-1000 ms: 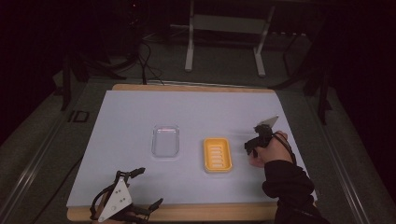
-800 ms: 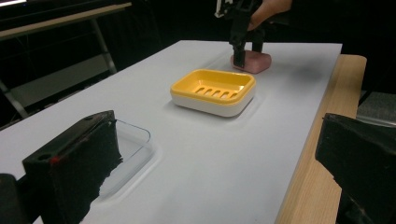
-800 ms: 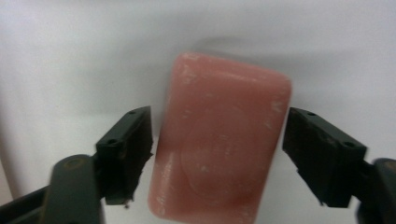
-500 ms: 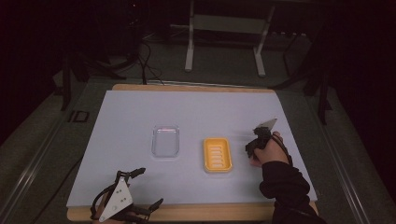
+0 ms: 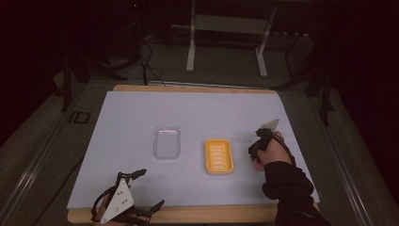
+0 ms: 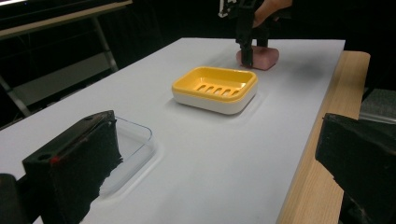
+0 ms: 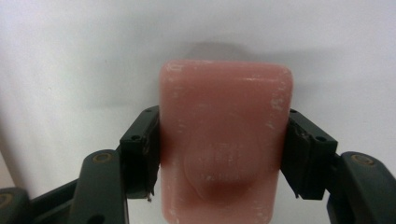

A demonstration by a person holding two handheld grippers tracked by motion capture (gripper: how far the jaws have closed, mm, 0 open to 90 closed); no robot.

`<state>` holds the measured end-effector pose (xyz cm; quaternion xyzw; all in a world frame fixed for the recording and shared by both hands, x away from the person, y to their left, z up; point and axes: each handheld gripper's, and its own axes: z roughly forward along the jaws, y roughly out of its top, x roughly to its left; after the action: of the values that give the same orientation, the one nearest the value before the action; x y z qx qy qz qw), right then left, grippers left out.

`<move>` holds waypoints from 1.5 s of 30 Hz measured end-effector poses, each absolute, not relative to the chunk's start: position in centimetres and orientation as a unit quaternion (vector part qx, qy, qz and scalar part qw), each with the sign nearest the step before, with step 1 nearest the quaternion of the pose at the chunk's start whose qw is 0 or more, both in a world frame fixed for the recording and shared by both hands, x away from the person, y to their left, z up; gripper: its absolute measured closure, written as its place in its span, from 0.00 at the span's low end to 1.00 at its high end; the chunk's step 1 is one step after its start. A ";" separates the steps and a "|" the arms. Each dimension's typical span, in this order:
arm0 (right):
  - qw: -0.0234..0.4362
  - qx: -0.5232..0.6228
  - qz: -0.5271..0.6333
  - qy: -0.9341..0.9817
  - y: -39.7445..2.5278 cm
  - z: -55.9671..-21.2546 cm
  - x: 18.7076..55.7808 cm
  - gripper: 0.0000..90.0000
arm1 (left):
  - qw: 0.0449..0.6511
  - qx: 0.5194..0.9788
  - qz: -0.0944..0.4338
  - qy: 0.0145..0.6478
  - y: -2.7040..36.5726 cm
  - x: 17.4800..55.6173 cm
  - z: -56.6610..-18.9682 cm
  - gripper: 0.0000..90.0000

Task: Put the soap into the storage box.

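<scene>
White table mat: right tongs pinching pink soap (beside yellow dish); left tongs spread.

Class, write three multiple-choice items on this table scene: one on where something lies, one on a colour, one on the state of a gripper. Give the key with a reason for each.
1. Where is the soap dish relative to the clear tray, seen from the high view?
A. to its right
B. to its left
C. stacked on top of it

2. What colour is the bar of soap?
A. green
B. pink
C. blue

3. How does the right gripper stand?
A. wide open, far from the soap
B. lying flat on the soap dish
C. jaws against both sides of the soap

Key:
1 A, the yellow dish sits to the right of the tray on the white table cover, the two apart.
2 B, the right gripper view shows a pink bar.
3 C, a black jaw presses each long side of the bar.
</scene>
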<state>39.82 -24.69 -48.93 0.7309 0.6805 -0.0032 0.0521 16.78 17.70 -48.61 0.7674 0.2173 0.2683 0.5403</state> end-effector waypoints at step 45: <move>0.070 0.680 0.035 0.729 -16.1 -39.4 38.9 0.42 | 0.537 0.768 0.273 0.217 17.7 16.7 -48.6 0.00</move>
<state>38.89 -16.06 -39.37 0.6796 0.7294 0.0347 0.0702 16.72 17.69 -48.58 0.7679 0.2169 0.2733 0.5372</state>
